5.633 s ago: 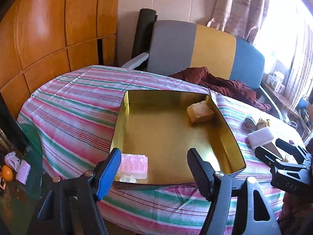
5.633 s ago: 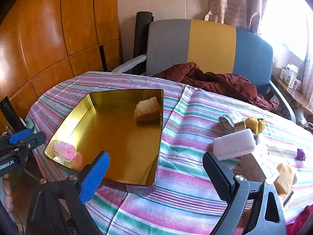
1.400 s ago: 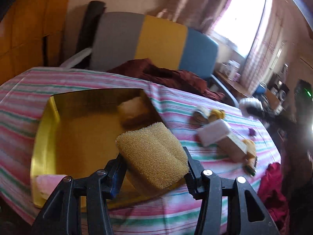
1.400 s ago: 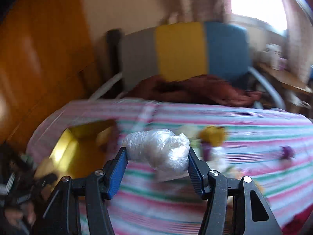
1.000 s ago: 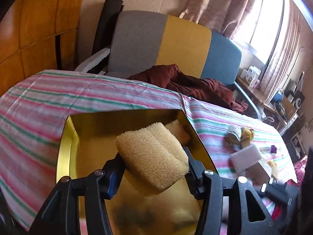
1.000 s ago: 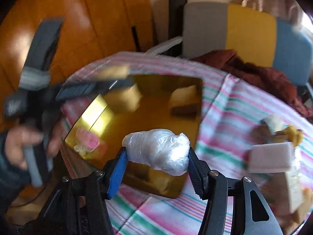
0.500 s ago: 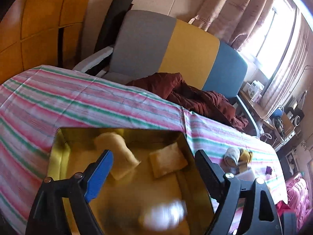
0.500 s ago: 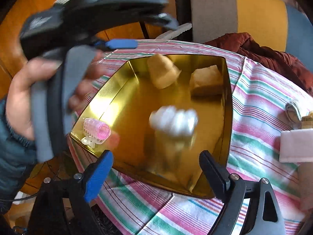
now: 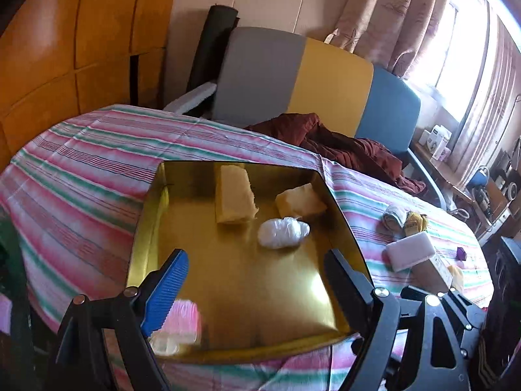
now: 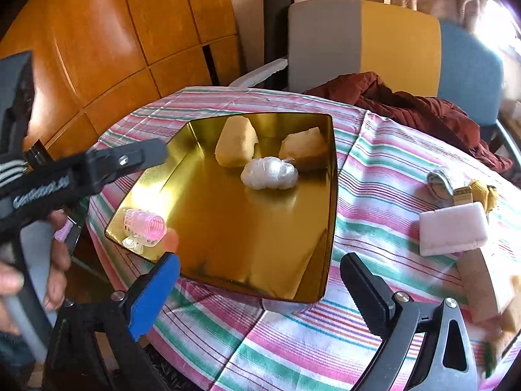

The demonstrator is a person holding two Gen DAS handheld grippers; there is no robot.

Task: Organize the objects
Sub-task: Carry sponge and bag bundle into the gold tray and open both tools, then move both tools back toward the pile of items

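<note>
A gold tray [image 9: 143, 221] [image 10: 332, 195] sits on the striped tablecloth. At its far end lie a yellow sponge [image 9: 232, 198] [image 10: 236, 146], a second yellow sponge piece [image 9: 299, 200] [image 10: 304, 146] and a white plastic bundle [image 9: 283, 233] [image 10: 268, 172]. A pink hair roller [image 9: 184, 319] [image 10: 143, 228] rests in the near left corner. My left gripper [image 9: 255, 270] hangs open over the tray's near part, holding nothing. My right gripper [image 10: 260, 267] hovers at the tray's near edge, its jaws opening with nothing between them.
A hand [image 10: 55, 260] holds the left gripper at the left of the right wrist view. Right of the tray lie a white sponge block [image 9: 410, 254] [image 10: 452, 229], rolled socks [image 9: 403, 221] and a cardboard box [image 10: 485, 280]. A maroon cloth [image 9: 342, 143] lies on the chair behind the table.
The left gripper let go of the yellow sponge and the right let go of the white bundle; both now lie in the tray. Both jaws opened wide, and the left gripper drew back.
</note>
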